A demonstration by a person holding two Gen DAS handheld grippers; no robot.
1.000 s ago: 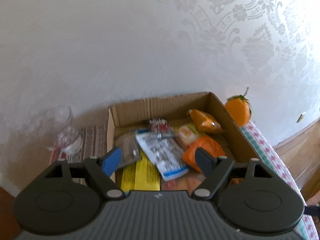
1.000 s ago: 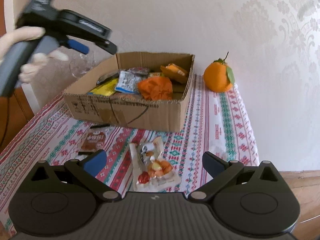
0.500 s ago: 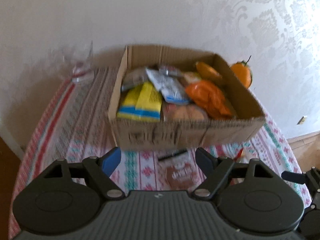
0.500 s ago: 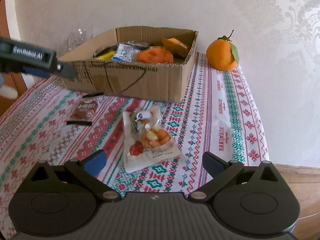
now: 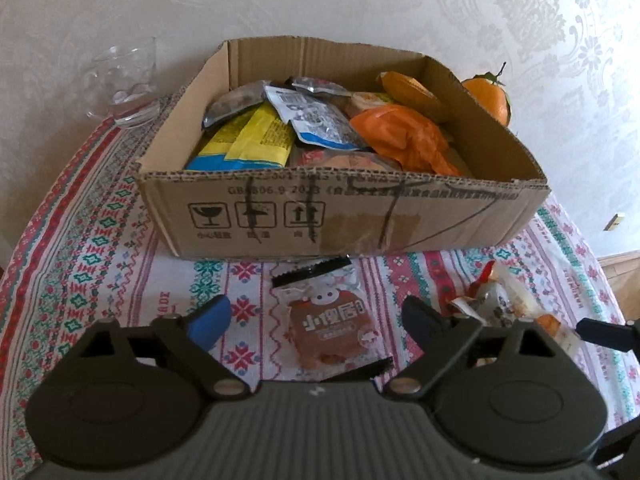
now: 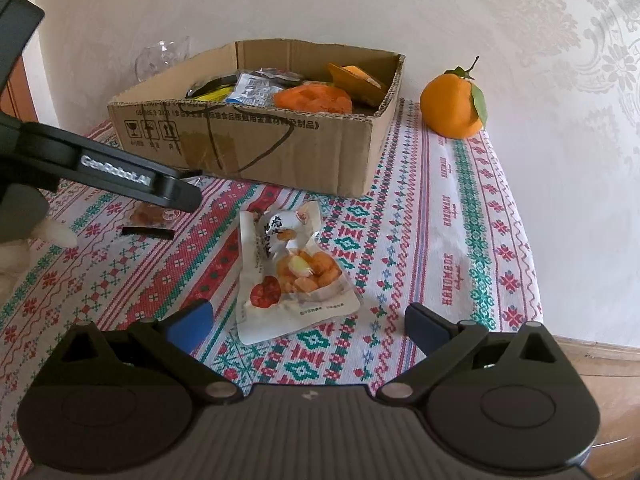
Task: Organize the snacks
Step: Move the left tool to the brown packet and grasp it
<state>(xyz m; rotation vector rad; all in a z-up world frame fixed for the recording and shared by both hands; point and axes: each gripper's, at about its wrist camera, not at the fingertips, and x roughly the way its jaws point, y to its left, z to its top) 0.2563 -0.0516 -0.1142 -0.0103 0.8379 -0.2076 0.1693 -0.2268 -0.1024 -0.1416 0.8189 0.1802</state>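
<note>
A cardboard box (image 5: 360, 216) (image 6: 256, 148) holds several snack packets, yellow, white and orange. A brown snack packet (image 5: 328, 324) lies on the patterned cloth in front of it, between the open fingers of my left gripper (image 5: 316, 320), just above the cloth. A white packet with orange pieces (image 6: 292, 272) (image 5: 504, 308) lies to its right, in front of my open, empty right gripper (image 6: 308, 320). The left gripper's body (image 6: 120, 168) shows in the right wrist view and hides most of the brown packet (image 6: 150, 216).
An orange fruit with a leaf (image 6: 454, 106) (image 5: 490, 96) stands right of the box by the wall. A clear glass (image 5: 126, 84) stands left of the box. The table's right edge (image 6: 560, 344) is close to the right gripper.
My left gripper has come back from above the box and down over the brown packet. My right gripper has dropped closer to the white packet.
</note>
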